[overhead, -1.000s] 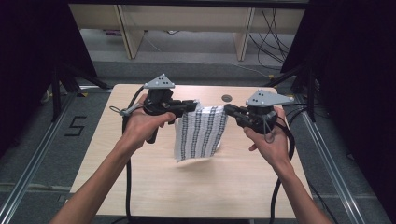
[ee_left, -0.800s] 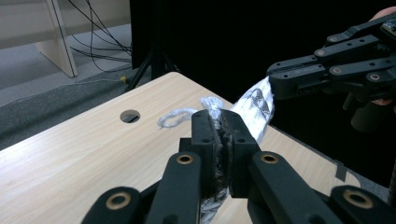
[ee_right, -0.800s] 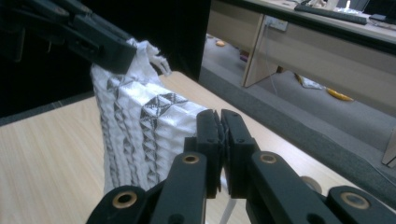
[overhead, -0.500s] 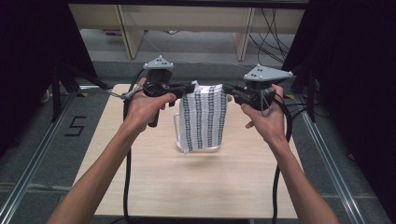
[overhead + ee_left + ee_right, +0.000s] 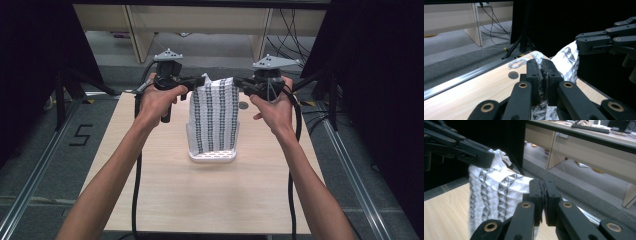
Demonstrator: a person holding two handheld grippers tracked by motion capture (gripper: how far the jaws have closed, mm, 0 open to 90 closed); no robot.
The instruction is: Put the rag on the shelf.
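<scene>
High view is showing the wooden surface (image 5: 165, 200) taking up the middle of the scene, with a person's forearms coming in from the near edge. A small dark round hole (image 5: 243, 105) is sitting in the surface toward the far right.

Patterned cloth (image 5: 214, 117), white with dark vertical bands, is hanging in the air over the centre of the surface, stretched between its two top corners. Its lower hem is dangling just above, or possibly brushing, a white perforated tray (image 5: 212, 155) lying at mid-surface; I cannot tell whether they are touching.

Left claw (image 5: 192, 82) is gripping the cloth's top left corner; in the left gripper view the jaws are standing closed with crumpled fabric (image 5: 543, 75) pinched between them. Right claw (image 5: 239, 82) is gripping the top right corner; in the right gripper view (image 5: 543, 195) the jaws are standing pressed together on the cloth's edge, with the cloth (image 5: 496, 195) hanging away to the left.

Progress, as a judgement: the pick-up and spreading look done, since the cloth is being held clear of the surface, flat and full width. Laying it down or folding it, whichever is intended, seems to be what is left, along with releasing both corners.
</scene>
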